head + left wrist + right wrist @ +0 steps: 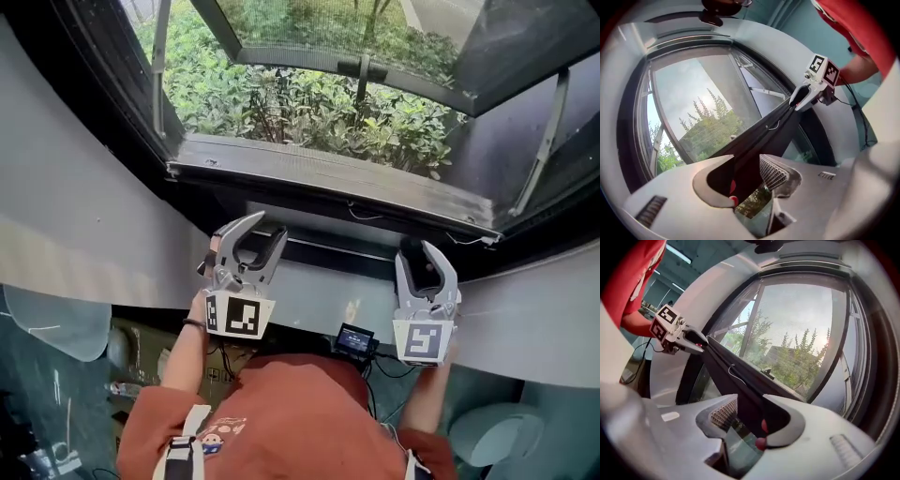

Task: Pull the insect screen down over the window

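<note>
The insect screen's dark bottom bar (342,249) lies low across the window, just inside the sill (328,180). My left gripper (267,231) straddles its left end and my right gripper (422,249) its right end. In the left gripper view the bar (780,119) runs from between my jaws (747,179) up to the right gripper (806,95). The right gripper view mirrors this: the bar (723,361) leads from my jaws (745,416) to the left gripper (693,341). Both pairs of jaws stand wide around the bar, with the ribbed pads (771,173) showing. Fine mesh (801,324) covers the pane.
An outward-tilted sash (356,66) hangs over green shrubs (300,112) outside. White wall panels (84,216) flank the opening. A thin white cord (774,125) dangles from the bar. A small screen device (355,339) with cables sits near the person's red shirt (281,412).
</note>
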